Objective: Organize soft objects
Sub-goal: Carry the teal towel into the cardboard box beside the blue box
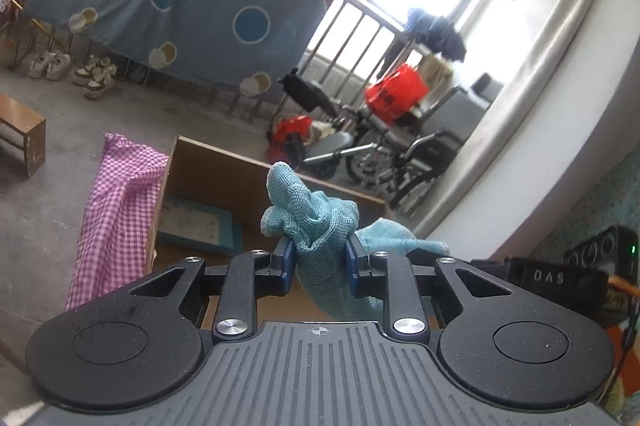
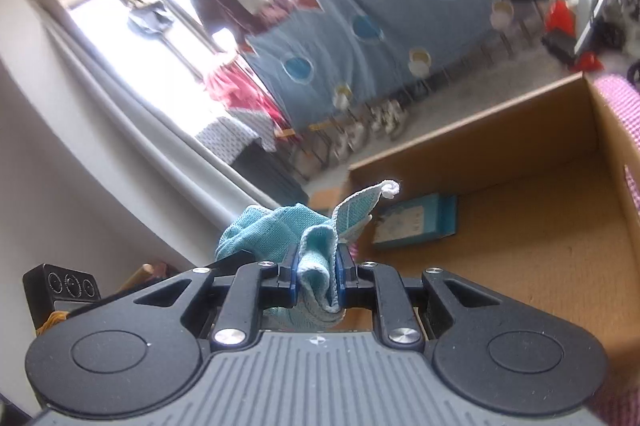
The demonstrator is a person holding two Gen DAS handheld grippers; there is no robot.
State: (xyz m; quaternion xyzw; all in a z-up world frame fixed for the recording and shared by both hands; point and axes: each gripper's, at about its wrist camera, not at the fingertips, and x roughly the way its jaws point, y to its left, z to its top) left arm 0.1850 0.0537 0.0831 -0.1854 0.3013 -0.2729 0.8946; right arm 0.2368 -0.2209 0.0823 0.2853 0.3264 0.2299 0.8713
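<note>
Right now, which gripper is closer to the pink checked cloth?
Left, probably. The pink cloth hangs on the box wall beside the left gripper; from the right gripper it shows only at the far right edge.

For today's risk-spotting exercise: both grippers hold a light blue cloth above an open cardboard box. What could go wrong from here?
1. Each gripper, left and right, pinches only a bunched bit of the blue cloth, so it could slip free.
2. The checked purple fabric drapes over the cardboard box wall and might get dragged in.

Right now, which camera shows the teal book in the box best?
The right wrist view: the book lies unobstructed on the box floor. In the left wrist view, the cloth and gripper hide one end of it.
</note>
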